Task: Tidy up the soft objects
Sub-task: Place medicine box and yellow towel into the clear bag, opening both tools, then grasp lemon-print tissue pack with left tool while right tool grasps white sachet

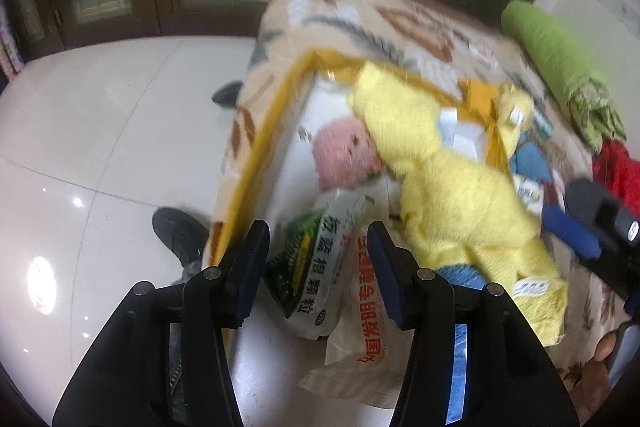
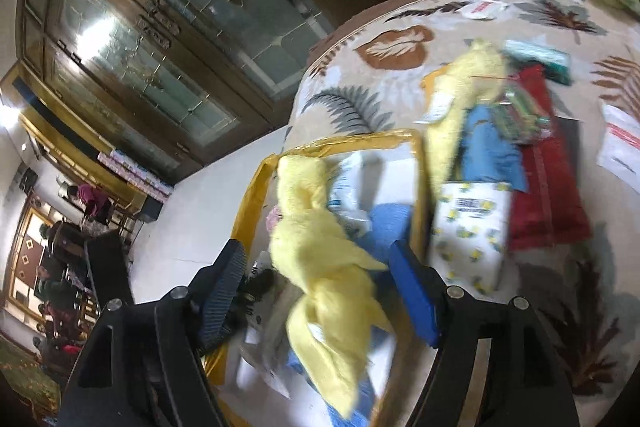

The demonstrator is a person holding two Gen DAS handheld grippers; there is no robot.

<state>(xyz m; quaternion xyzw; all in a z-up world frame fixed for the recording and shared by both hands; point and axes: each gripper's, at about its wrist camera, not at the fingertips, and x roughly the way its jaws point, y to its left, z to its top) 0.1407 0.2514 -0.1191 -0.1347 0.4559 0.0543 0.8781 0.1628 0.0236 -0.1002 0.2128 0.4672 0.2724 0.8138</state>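
Observation:
A yellow-rimmed box (image 1: 276, 115) sits on a leaf-patterned blanket (image 1: 400, 23). A yellow towel (image 1: 452, 195) drapes across the box; it also shows in the right wrist view (image 2: 320, 267), lying loose between my open right fingers. A pink plush (image 1: 344, 155) and a green-white packet (image 1: 316, 263) lie in the box. My left gripper (image 1: 318, 267) is open above the packet, holding nothing. My right gripper (image 2: 320, 287) is open over the box (image 2: 418, 179); it also appears in the left wrist view (image 1: 592, 223).
Outside the box on the blanket (image 2: 400, 95) lie another yellow cloth (image 2: 468, 83), a blue cloth (image 2: 488, 151), a red cloth (image 2: 548, 187) and a lemon-print pack (image 2: 472, 227). A green roll (image 1: 548, 47) lies at the back. White tiled floor (image 1: 100, 115) and a shoe (image 1: 180, 235) are left.

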